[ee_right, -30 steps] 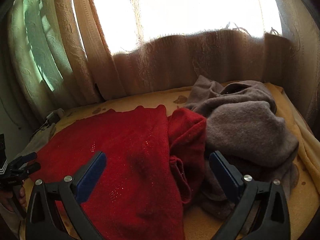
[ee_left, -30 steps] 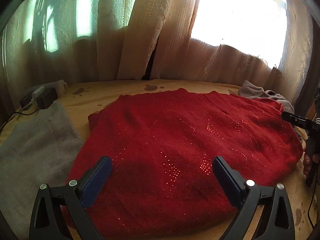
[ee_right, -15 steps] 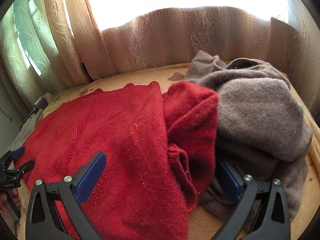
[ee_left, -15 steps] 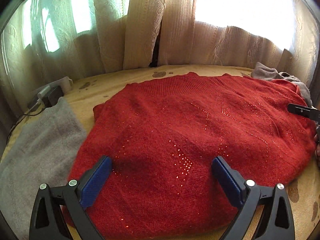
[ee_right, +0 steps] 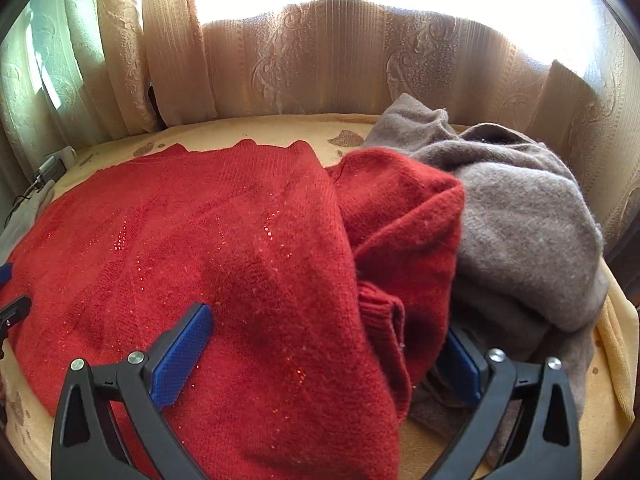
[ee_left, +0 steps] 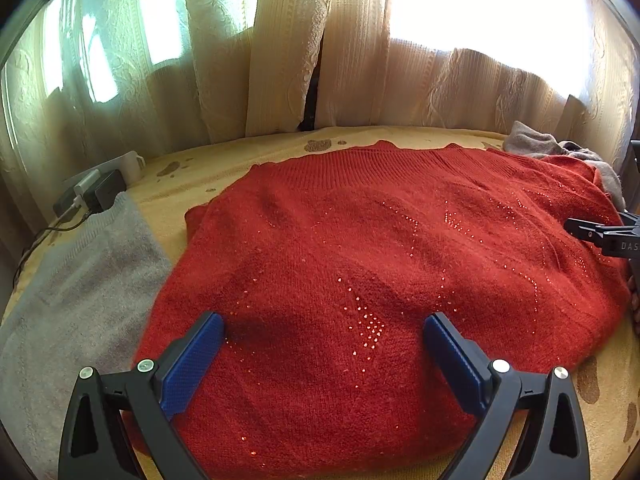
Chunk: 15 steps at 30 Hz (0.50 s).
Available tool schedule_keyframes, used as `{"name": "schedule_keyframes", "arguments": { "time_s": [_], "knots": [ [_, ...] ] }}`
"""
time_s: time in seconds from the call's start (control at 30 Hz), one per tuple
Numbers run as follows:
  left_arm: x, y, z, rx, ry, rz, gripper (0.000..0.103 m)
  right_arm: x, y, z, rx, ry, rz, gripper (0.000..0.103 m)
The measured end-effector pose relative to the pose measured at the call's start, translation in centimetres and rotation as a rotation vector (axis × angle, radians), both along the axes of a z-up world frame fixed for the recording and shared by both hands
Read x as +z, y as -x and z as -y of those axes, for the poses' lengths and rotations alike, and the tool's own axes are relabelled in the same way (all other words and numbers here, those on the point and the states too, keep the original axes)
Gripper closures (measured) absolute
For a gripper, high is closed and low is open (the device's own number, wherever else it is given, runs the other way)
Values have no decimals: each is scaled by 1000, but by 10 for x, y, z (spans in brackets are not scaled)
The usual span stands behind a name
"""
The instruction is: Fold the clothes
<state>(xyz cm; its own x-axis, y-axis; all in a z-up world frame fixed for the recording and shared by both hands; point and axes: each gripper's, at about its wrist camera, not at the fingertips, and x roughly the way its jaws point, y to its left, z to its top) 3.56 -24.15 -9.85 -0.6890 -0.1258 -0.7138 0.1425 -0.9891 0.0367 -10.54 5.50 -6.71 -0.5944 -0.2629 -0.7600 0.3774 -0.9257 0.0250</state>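
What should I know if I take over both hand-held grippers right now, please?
Left hand-held gripper: open, empty, over the near part of the red sweater.
Right hand-held gripper: open, empty, over the sweater's right side, where its sleeve lies bunched against the brown-grey garment pile.
A flat grey garment lies left of the sweater.
Done: sweater body spread on the yellow cover.
Left: no fold on the red sweater yet; free the sleeve, fold, then tackle the pile.
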Motion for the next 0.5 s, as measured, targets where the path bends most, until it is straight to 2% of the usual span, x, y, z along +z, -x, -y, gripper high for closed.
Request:
{"name": "schedule_keyframes", "arguments": {
  "time_s": [0.37,0.4,0.43,0.5],
  "knots": [
    [-1,1,-1,0,-1,5,1,7,-7,-10,9,72,-40,2],
    [-1,1,-2,1,1,5,1,9,-9,-9,10,72,-52,10],
    [-1,2,-3,1,4,7,1,10,-11,-9,5,66,-66,29],
    [-2,2,-4,4,16,11,1,12,-13,-7,1,56,-86,44]
  ]
}}
